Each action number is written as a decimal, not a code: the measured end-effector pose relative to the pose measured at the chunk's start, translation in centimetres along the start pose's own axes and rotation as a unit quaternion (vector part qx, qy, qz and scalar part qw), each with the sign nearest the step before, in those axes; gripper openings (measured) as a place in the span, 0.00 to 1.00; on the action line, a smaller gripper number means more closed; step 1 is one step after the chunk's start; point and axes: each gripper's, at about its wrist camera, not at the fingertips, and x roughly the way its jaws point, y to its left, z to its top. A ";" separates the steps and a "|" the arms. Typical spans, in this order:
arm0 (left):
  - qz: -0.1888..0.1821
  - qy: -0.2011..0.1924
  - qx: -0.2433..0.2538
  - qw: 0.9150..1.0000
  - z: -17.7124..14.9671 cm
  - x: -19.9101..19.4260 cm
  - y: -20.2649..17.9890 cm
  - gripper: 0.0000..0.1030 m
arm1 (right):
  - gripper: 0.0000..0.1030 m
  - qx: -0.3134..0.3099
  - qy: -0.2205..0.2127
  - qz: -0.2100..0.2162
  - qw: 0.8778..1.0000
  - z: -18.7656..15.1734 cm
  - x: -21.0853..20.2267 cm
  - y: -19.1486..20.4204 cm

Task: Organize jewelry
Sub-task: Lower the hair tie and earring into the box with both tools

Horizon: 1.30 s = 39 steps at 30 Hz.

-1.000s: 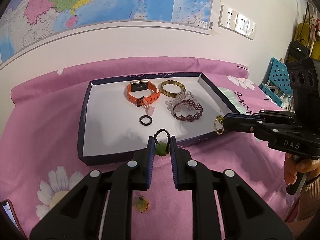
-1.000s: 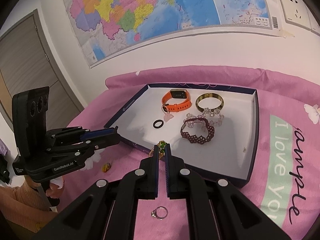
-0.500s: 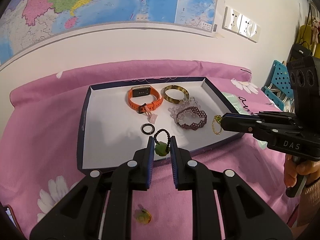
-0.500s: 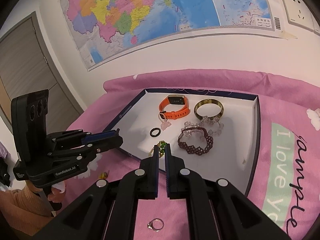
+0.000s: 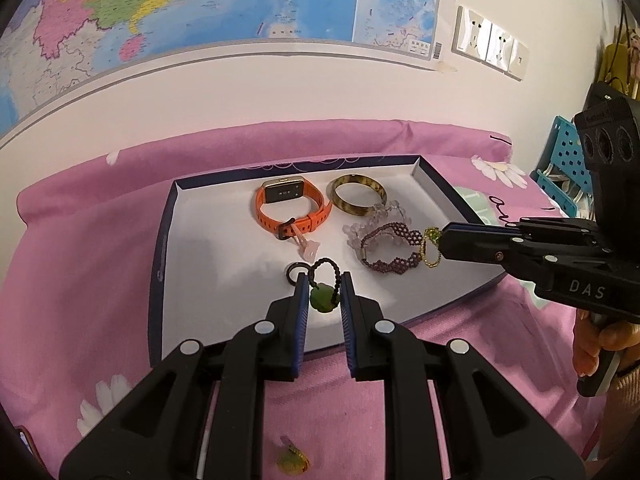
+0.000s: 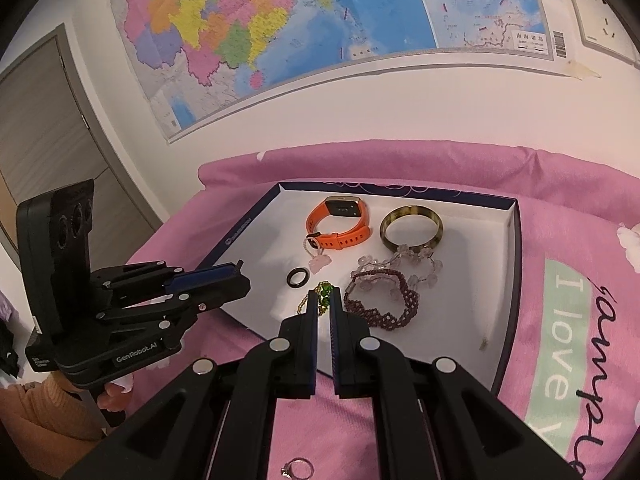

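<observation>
The left gripper (image 5: pixel 324 292), marked "GenRobot.AI", pinches a green stone charm (image 5: pixel 323 299) over the white tray (image 5: pixel 224 280), while the right gripper (image 6: pixel 324 303), marked "DAS", pinches a gold chain (image 6: pixel 322 295) there too.

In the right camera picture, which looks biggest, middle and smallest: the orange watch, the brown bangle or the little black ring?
1. Orange watch and brown bangle: they look alike, too close to rank.
2. Black ring: clearly smallest.
</observation>
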 end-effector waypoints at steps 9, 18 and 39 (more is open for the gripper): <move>0.006 0.012 -0.002 1.000 0.3 1.6 0.1 0.16 | 0.04 -0.003 0.008 -0.009 1.000 0.5 0.9 -0.3; 0.012 0.031 -0.010 0.999 0.2 3.4 0.5 0.16 | 0.04 0.001 0.016 -0.017 1.000 0.7 2.0 -1.0; 0.017 0.051 -0.020 0.998 0.1 5.3 0.9 0.16 | 0.04 0.011 0.034 -0.028 0.999 0.5 3.8 -2.1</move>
